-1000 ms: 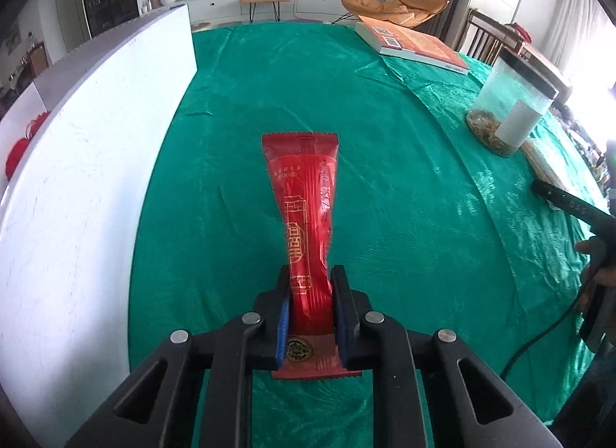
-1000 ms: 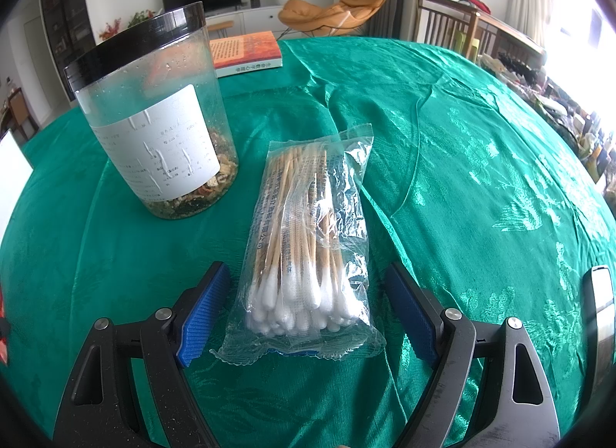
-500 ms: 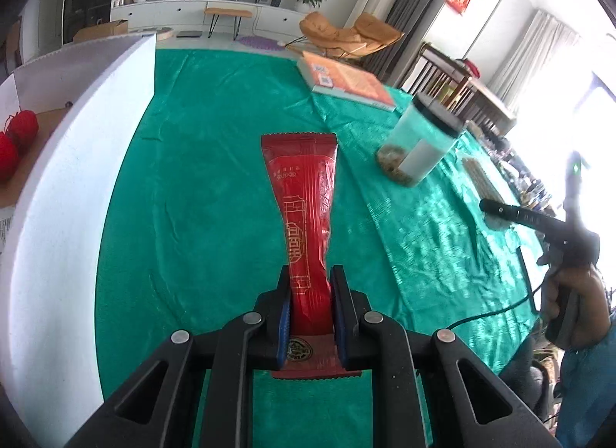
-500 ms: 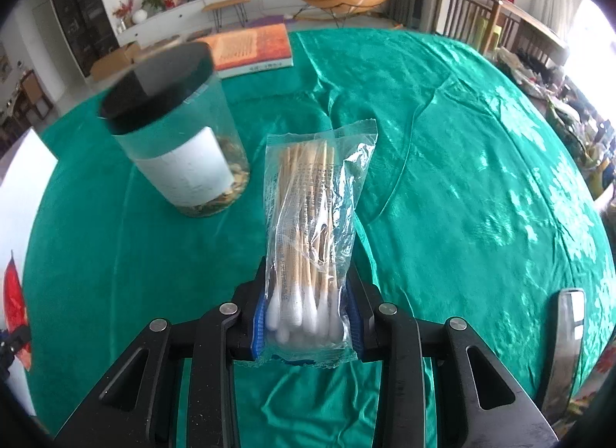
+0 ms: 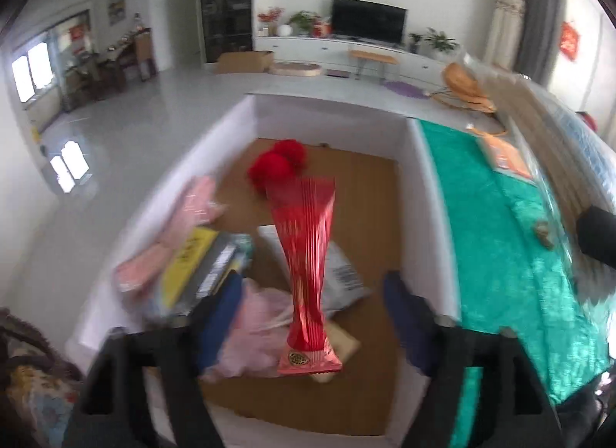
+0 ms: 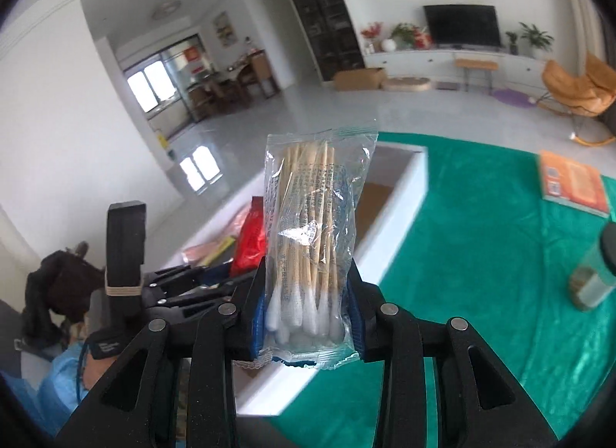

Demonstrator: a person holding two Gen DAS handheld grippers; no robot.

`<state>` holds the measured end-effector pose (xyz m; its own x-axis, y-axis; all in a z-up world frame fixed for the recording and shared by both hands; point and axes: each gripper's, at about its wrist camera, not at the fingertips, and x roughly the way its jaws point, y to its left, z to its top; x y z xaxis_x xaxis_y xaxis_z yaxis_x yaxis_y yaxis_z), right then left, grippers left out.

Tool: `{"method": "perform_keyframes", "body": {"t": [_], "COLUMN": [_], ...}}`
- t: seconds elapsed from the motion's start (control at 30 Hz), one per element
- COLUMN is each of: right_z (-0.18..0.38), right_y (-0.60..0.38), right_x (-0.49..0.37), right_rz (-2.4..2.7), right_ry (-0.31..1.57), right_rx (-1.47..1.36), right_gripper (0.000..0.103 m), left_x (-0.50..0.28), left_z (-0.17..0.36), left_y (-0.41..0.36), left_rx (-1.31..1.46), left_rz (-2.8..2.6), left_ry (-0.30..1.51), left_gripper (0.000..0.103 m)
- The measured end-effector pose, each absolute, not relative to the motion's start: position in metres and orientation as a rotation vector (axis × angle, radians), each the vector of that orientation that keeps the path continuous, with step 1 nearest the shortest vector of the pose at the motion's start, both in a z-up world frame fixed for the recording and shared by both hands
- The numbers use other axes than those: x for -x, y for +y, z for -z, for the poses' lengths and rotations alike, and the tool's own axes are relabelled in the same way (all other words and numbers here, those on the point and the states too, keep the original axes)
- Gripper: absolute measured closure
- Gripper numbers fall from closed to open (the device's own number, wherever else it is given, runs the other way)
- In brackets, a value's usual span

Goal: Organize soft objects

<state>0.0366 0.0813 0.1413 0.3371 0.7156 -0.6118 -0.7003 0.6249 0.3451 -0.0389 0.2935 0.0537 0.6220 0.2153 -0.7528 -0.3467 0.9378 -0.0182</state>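
The left gripper [image 5: 310,317] hangs above a white-walled box [image 5: 425,193] with a brown floor, and its jaws are opening: the blue pads stand wide to either side of a long red foil packet [image 5: 306,255], neither one touching it. The packet sits upright between them in the left wrist view, its crimped bottom edge low in the frame and its fanned top reaching up toward two red pompoms [image 5: 277,165] that lie on the box floor. The whole view is smeared with motion, so finer detail of the packet is hard to read.

Inside the box, to the left of the packet, lie a pink soft item [image 5: 184,224], a yellow-and-grey flat pack [image 5: 204,263], a thin pink plastic bag [image 5: 254,332] and a grey mailer pouch [image 5: 340,278] — they overlap one another loosely. The green tablecloth [image 5: 508,255] runs along the box's right wall.

The right gripper [image 6: 306,317] pinches a clear bag of cotton swabs [image 6: 312,232] at its lower end, where the white tips cluster; the pads press against both sides of the bag, and its jaws are easing apart slightly (the bag is held all the same). The bag stands upright, wooden sticks pointing up, in the air over the near corner of the box. Beyond it on the cloth rest an orange book [image 6: 573,182] and a dark-lidded jar [image 6: 595,274], well apart from the box.
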Motion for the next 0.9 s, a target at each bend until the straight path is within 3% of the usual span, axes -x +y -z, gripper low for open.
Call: {"method": "perform_keyframes", "body": {"t": [0.03,0.07,0.1,0.23,0.5,0.9], "right_z": [-0.132,-0.123,-0.110,-0.083,-0.103,-0.108], "right_y": [0.101,0.116,0.129,0.130,0.087,0.111], "right_x": [-0.034,-0.033,-0.034,-0.033,-0.036,-0.011], "right_rz": [-0.954,-0.987,-1.017,-0.998,-0.846,-0.781], "right_ry": [0.841,0.878,0.928,1.008,0.901,0.853], "right_rx": [-0.041,-0.059,-0.078,-0.096,-0.021,0.194], "right_gripper": [0.053,0.035,0.033,0.035,0.034,0.034], "left_x": [0.049,0.058,0.064,0.070,0.058,0.062], "left_z": [-0.051,-0.049,-0.048,-0.049,-0.066,-0.073], "left_y": [0.305,0.314,0.321,0.321,0.278,0.242], "left_rx": [0.168,0.182,0.198,0.191,0.050,0.007], "left_rz": [-0.389,-0.430,-0.454,-0.496,-0.529,-0.525], "left_ry": [0.826,0.813,0.809,0.787,0.803,0.798], "left_gripper": [0.004,0.004,0.004,0.004,0.004,0.004]}}
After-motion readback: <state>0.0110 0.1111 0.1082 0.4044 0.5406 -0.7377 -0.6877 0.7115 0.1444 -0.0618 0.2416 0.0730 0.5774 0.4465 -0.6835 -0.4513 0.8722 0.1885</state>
